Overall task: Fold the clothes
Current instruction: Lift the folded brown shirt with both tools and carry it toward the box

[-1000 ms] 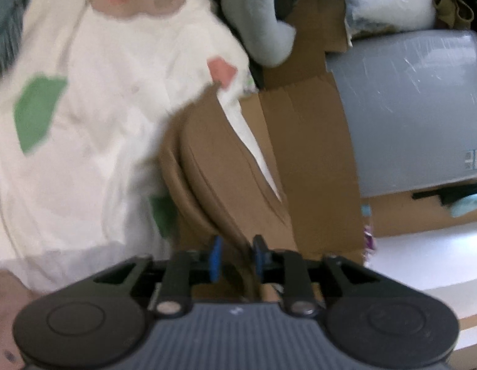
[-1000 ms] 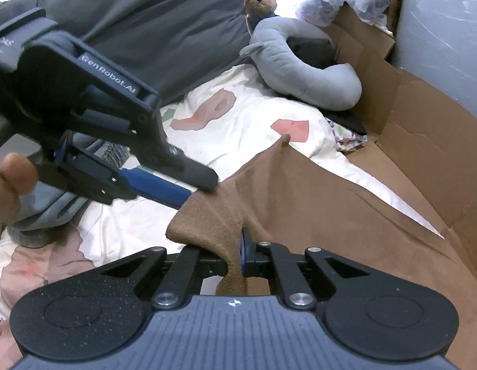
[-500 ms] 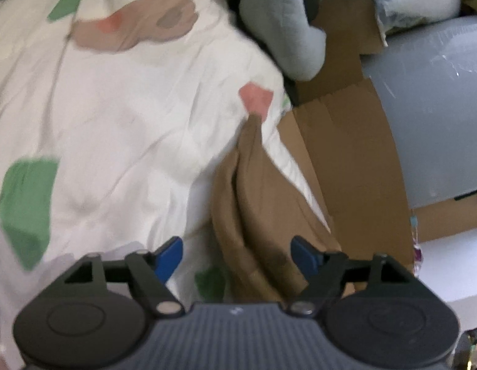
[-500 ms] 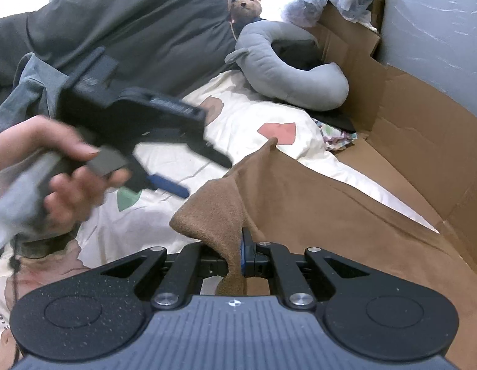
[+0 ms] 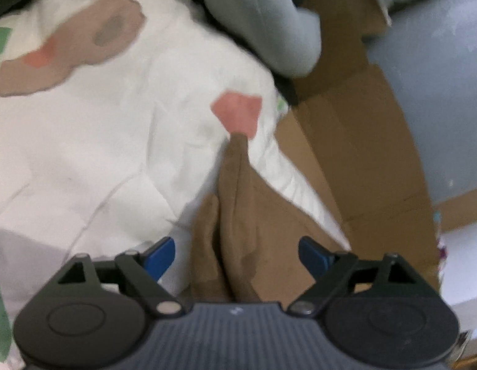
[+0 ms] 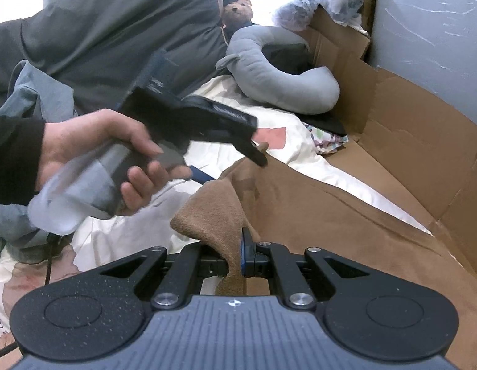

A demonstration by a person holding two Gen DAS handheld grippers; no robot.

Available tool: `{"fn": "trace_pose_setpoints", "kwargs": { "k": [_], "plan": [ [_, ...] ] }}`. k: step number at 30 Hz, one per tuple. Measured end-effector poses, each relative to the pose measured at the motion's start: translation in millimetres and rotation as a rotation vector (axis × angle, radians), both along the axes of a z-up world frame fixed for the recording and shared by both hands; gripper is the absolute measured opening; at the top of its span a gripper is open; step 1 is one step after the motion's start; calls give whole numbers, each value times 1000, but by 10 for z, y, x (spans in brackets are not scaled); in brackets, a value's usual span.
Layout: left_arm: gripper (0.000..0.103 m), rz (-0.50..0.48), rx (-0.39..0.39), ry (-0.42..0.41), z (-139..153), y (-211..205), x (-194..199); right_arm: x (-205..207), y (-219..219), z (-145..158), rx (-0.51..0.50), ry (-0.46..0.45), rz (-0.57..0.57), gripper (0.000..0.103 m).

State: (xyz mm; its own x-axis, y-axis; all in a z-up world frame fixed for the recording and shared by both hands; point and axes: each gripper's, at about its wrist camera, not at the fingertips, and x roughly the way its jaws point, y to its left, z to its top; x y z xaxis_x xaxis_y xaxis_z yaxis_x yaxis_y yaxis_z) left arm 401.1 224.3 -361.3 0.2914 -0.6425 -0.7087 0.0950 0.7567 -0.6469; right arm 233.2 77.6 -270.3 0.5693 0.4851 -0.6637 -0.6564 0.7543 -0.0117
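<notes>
**Spotter:** Brown garment (image 5: 257, 231) first — it lies on the bed (image 5: 99, 154), on the white patterned sheet, along the edge by the cardboard (image 5: 361, 154). Working from your left: your left hand-held gripper (image 5: 236, 254) has its jaws opening, the blue pads wide on either side of a bunched ridge of the cloth and pressing on nothing. It has let the fabric go.

**Operator:** And which way does the piece run from there?

**Spotter:** Straight ahead of you. In the left wrist view the fold line runs away from the gripper to a pointed corner that ends just below the pink patch on the sheet. So the long axis is roughly in line with where that gripper points — not across it.

**Operator:** My right side?

**Spotter:** Your right hand-held gripper (image 6: 238, 257) is clenched on a thick, doubled edge of the same garment (image 6: 315, 215), which spreads away to the right towards the cardboard. In the right wrist view your left hand (image 6: 93, 154) hangs over the sheet to the left, with its gripper's tips over the cloth's far corner.

**Operator:** So who takes the next hold?

**Spotter:** I'd judge your left — it is free and is the nearer one to that far corner. The right looks set to act as anchor while you regrip.
</notes>
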Motion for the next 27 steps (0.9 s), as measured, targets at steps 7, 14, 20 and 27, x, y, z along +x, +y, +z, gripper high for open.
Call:
{"fn": "trace_pose_setpoints", "kwargs": {
  "k": [7, 14, 20, 27],
  "plan": [
    [61, -17, -32, 92, -239, -24, 19, -7, -29, -9, 10, 12, -9, 4],
    [13, 5, -41, 38, -22, 3, -10, -21, -65, 34, 35, 25, -19, 4],
    [11, -24, -86, -19, 298, -221, -61, -24, -192, 166, 74, 20, -41, 4],
    [11, -65, -144, -77, 685, -626, -142, -31, -458, 324, 154, 35, -76, 4]
  ]
}}
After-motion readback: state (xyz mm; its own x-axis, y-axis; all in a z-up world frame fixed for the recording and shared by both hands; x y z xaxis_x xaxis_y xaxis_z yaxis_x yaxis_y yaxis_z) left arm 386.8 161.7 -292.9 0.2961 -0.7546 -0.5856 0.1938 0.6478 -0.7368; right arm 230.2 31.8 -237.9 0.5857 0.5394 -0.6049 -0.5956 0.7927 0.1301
